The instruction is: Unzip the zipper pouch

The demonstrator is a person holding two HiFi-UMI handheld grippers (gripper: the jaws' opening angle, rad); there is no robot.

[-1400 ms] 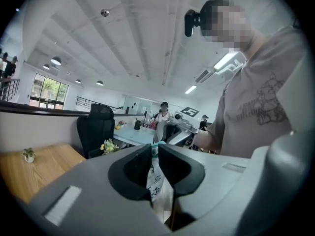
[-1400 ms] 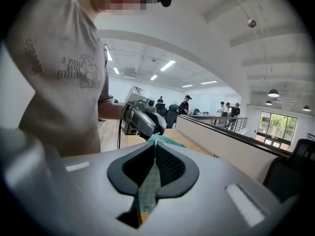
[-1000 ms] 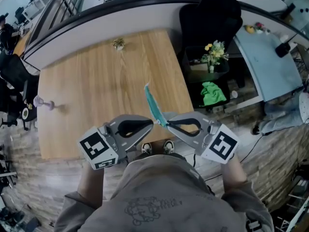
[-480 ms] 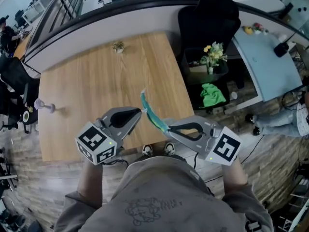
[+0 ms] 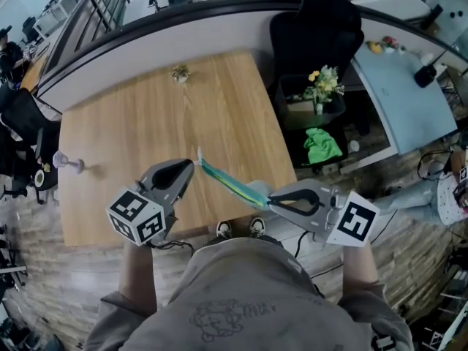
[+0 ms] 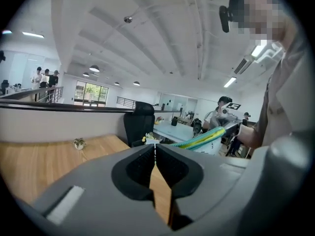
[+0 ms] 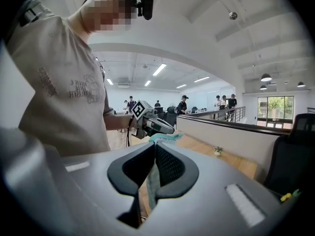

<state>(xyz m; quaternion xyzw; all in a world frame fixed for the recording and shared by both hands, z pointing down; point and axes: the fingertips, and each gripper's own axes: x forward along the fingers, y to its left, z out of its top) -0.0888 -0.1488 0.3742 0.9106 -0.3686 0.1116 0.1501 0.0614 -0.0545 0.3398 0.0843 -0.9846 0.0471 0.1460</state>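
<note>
A teal and yellow-green zipper pouch (image 5: 230, 183) is held in the air above the wooden table's near edge, stretched between both grippers. My left gripper (image 5: 194, 163) is shut on the thin pale zipper pull (image 6: 155, 149) at the pouch's far-left end. My right gripper (image 5: 269, 199) is shut on the pouch's other end, and teal fabric (image 7: 151, 173) shows between its pads. In the left gripper view the pouch (image 6: 206, 136) runs off to the right from the left gripper (image 6: 155, 147). In the right gripper view the left gripper (image 7: 152, 127) sits just beyond the right gripper (image 7: 155, 145).
The wooden table (image 5: 146, 123) carries a small potted plant (image 5: 179, 70) at the back and a small purple object (image 5: 64, 159) at its left edge. A black chair (image 5: 314, 20), a box with flowers (image 5: 322, 86) and a green cloth (image 5: 322, 143) lie to the right.
The two grippers have moved apart, the left one to the left and the right one to the right. The pouch, which stood steeply between them, now lies stretched out long and flatter.
</note>
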